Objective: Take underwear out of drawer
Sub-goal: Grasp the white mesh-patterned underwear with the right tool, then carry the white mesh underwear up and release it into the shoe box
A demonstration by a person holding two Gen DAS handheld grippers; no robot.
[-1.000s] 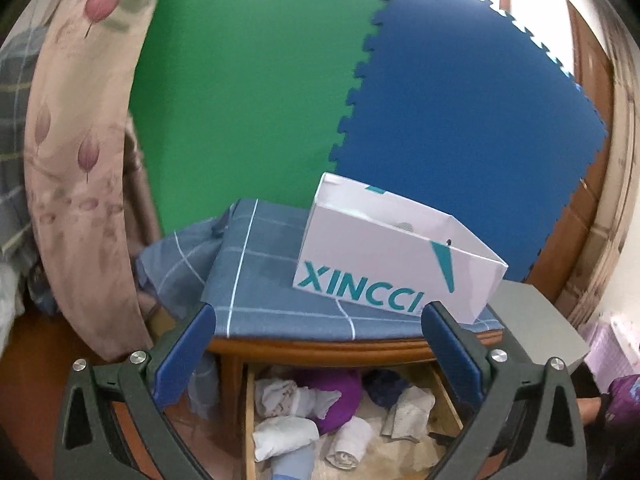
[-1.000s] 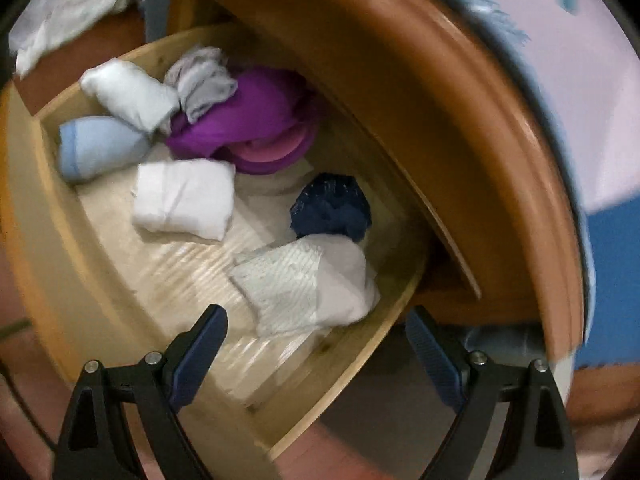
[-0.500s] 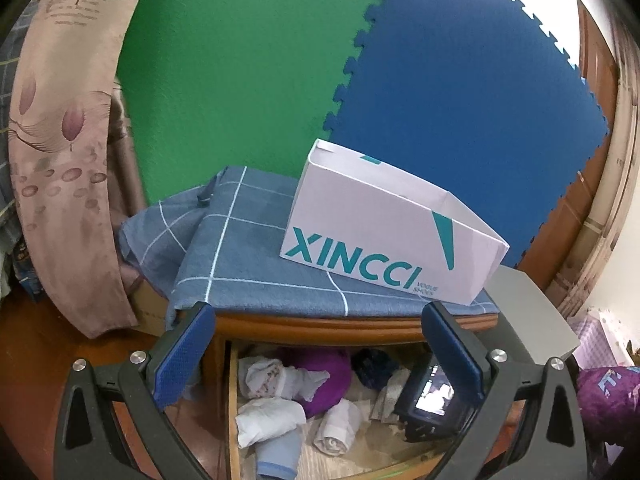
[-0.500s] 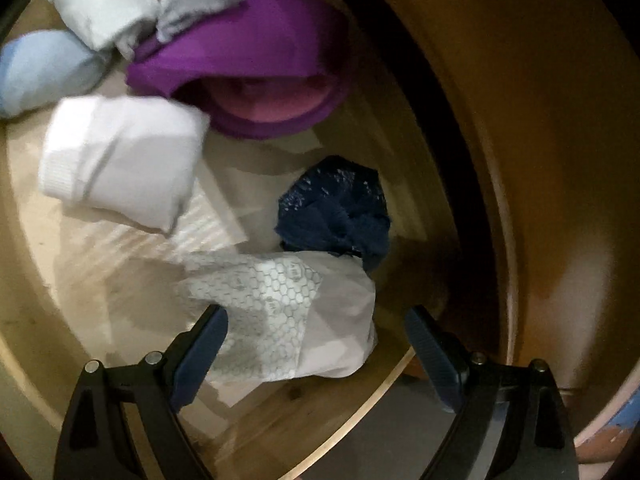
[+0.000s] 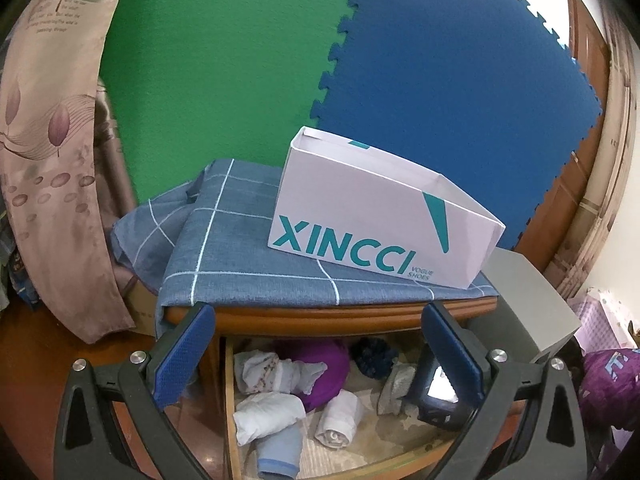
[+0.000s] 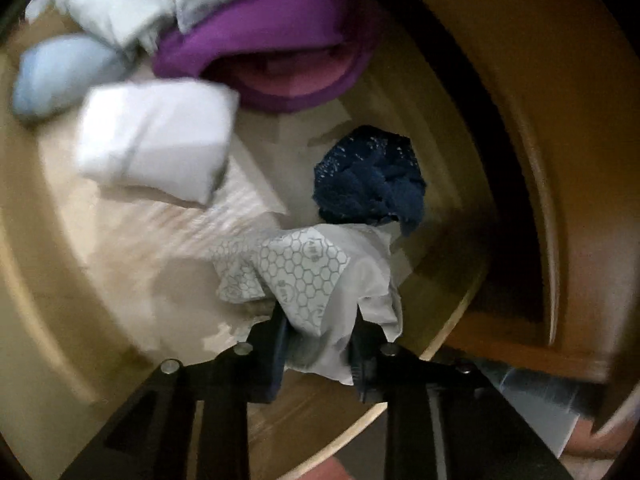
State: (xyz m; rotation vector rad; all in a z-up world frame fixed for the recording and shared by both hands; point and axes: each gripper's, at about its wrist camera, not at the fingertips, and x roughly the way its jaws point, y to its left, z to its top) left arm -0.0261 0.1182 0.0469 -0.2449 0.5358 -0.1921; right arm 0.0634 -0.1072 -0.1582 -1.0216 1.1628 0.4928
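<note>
From my left wrist view, the left gripper (image 5: 316, 352) hangs with its blue-padded jaws spread wide and nothing between them, facing the open wooden drawer (image 5: 229, 400) under the rounded wooden cabinet top (image 5: 320, 316). A white open shoebox with teal lettering (image 5: 376, 216) sits on the blue checked cloth (image 5: 240, 248) above. Down in the drawer's right part I can make out the right gripper's dark body (image 5: 436, 396), beside the folded pale honeycomb-printed underwear (image 5: 394, 384).

From my right wrist view, the right gripper (image 6: 320, 336) has just been closing, and its jaws now pinch the near end of that underwear (image 6: 320, 276). The piece runs away from the jaws towards the crumpled dark blue lace garment (image 6: 372, 180), which touches its far end. It lies in the drawer's near right corner, close against the front edge. I judge the clear way out is straight up and back towards me; the cabinet top overhangs on the right. The white folded bundle (image 6: 156, 140) and the purple garment (image 6: 260, 36) lie apart on the left.
</note>
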